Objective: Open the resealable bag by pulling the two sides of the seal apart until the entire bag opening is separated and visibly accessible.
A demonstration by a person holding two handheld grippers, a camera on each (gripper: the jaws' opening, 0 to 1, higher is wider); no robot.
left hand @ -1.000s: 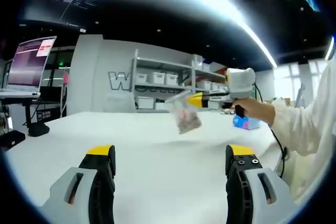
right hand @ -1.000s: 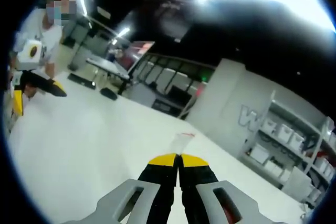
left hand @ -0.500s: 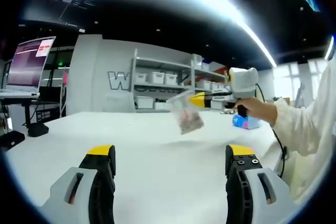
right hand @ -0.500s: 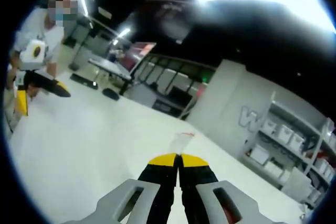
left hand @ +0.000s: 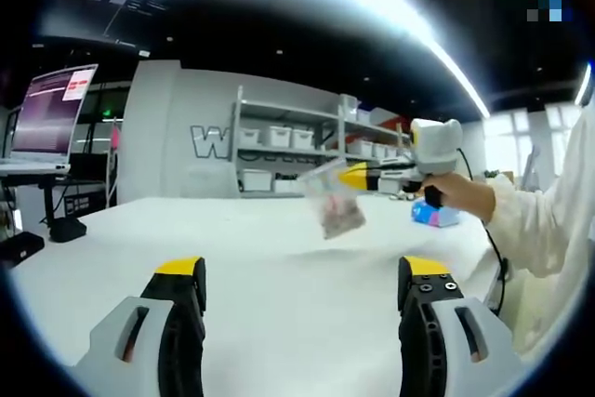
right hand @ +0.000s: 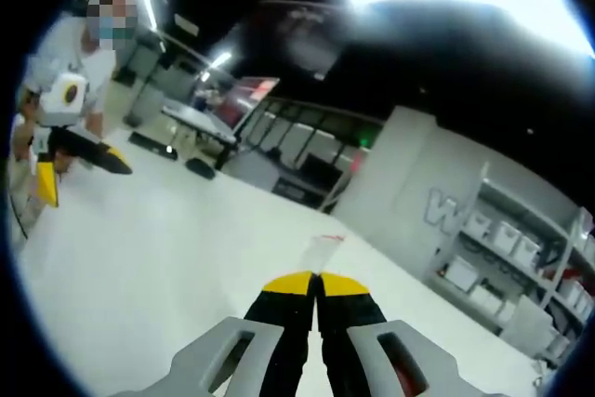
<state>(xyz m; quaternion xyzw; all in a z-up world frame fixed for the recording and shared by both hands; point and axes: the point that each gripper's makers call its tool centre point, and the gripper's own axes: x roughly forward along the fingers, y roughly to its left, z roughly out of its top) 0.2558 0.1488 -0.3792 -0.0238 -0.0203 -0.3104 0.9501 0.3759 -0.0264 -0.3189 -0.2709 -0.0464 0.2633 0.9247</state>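
L gripper (left hand: 296, 299), left gripper view: jaws spread wide w/ nothing between them, low over the white table (left hand: 251, 258). Ahead and to its right, well apart and up off the table, hangs the resealable bag (left hand: 337, 208), small, clear, w/ dark contents in the lower part; it tilts, long axis running from its top edge down-left into the air. R gripper (left hand: 353, 175) has that top edge pinched at the bag's right side, jaws clenched on it. Right gripper view agrees: yellow tips together w/ a clear corner of plastic sticking out past them. So the R side of the seal is taken, the side facing L is free; seal looks unopened. L is the arm to move: likely up and right to the free lip. Behind: shelving w/ bins (left hand: 279, 151), monitor (left hand: 54, 111) far left.
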